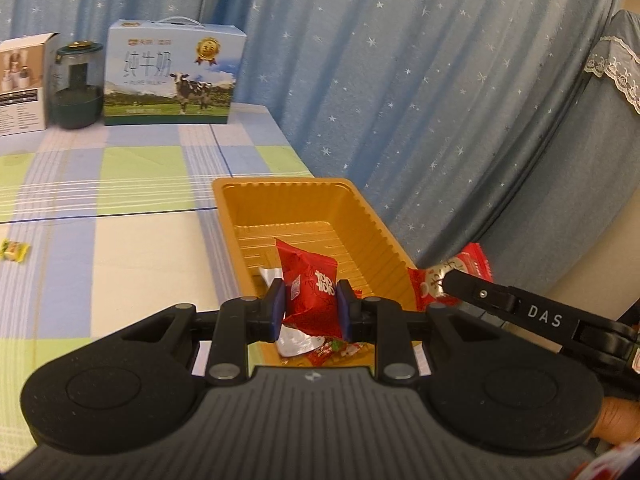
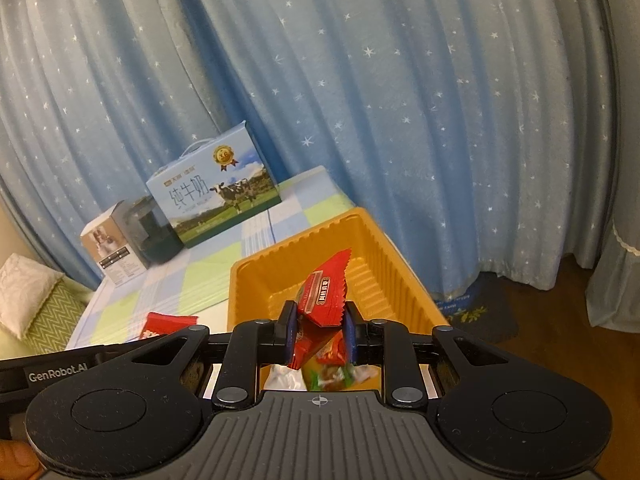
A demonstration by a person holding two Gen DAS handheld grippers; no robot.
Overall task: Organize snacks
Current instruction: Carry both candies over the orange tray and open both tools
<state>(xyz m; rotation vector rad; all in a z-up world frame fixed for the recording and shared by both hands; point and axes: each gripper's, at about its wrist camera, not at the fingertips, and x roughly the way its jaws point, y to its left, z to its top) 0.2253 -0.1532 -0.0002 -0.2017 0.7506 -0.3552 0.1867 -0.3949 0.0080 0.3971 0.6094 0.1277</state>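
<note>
My left gripper (image 1: 311,307) is shut on a red snack packet (image 1: 310,286) and holds it over the near end of a gold plastic tray (image 1: 320,204). My right gripper (image 2: 319,330) is shut on another red snack packet (image 2: 326,298), above the same tray (image 2: 384,256); that packet also shows in the left wrist view (image 1: 444,280) at the tray's right side. Several wrapped snacks (image 1: 320,346) lie in the tray under the grippers, partly hidden. A yellow candy (image 1: 14,250) lies on the checked tablecloth at far left.
A milk carton box (image 1: 172,76), a dark green jar (image 1: 76,88) and a white product box (image 1: 24,84) stand at the table's back. A blue star curtain (image 1: 420,80) hangs close behind the tray. The tray sits at the table's right edge.
</note>
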